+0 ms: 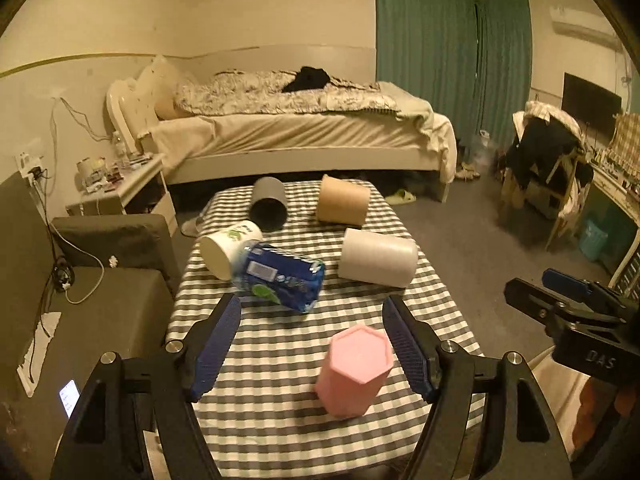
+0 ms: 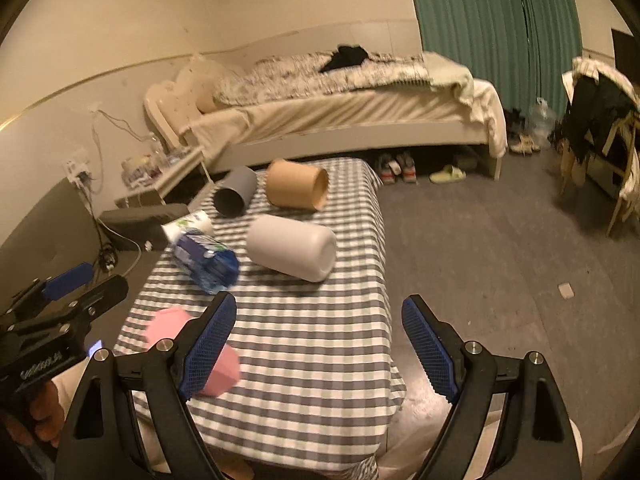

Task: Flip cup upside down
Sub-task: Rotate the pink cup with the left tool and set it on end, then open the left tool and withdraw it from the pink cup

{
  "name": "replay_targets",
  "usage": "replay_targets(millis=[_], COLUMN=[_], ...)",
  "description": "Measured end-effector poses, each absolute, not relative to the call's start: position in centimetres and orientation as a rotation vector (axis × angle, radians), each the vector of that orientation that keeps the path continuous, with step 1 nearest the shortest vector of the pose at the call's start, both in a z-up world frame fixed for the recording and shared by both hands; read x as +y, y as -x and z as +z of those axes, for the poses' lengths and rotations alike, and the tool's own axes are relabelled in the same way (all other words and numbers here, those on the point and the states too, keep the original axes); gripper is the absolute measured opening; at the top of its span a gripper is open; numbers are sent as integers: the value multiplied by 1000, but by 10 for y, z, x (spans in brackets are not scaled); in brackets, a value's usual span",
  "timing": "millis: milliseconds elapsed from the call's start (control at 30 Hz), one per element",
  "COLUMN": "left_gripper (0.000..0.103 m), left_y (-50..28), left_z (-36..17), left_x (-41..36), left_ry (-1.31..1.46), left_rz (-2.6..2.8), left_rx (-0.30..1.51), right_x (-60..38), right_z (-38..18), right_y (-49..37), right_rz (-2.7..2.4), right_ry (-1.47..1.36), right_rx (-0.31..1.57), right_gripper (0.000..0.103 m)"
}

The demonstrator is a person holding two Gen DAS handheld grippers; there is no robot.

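Observation:
A pink hexagonal cup (image 1: 354,372) stands on the checked table (image 1: 280,420) with a flat closed face up, near the front. My left gripper (image 1: 312,344) is open; the cup stands between its fingers, close to the right finger (image 1: 408,356), not gripped. In the right wrist view the pink cup (image 2: 168,324) is partly hidden behind my right gripper's left finger (image 2: 208,344). My right gripper (image 2: 320,344) is open and empty, above the table's front right part.
Lying on the table: a white cup (image 1: 378,258), a tan cup (image 1: 343,200), a grey cup (image 1: 269,203), a white paper cup (image 1: 228,246) and a blue tissue pack (image 1: 282,278). Sofa (image 1: 100,280) at left, bed (image 1: 300,120) behind, floor at right.

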State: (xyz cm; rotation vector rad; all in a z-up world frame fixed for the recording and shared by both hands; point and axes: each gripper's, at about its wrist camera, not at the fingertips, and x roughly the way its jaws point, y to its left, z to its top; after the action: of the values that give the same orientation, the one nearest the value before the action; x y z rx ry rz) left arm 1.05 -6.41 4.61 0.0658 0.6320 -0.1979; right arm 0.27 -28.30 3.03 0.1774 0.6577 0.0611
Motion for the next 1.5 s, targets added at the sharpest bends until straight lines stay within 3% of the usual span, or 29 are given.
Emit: replay_targets(millis=[800, 933, 1067, 1500], left_gripper=[76, 93, 94, 100], left_y=[20, 17, 14, 13], left_z=[-14, -18, -20, -25], left_x=[-16, -9, -4, -3], left_ry=[-11, 28, 52, 47], left_rz=[-149, -122, -106, -93], left_rx=[672, 673, 684, 702], right_x=[-207, -200, -197, -202], right_z=[-4, -13, -19, -27], right_y=[13, 11, 8, -1], right_rz=[108, 99, 94, 61], right_ry=[-22, 6, 10, -14], right_rx=[694, 694, 705, 739], right_gripper=[85, 88, 96, 103])
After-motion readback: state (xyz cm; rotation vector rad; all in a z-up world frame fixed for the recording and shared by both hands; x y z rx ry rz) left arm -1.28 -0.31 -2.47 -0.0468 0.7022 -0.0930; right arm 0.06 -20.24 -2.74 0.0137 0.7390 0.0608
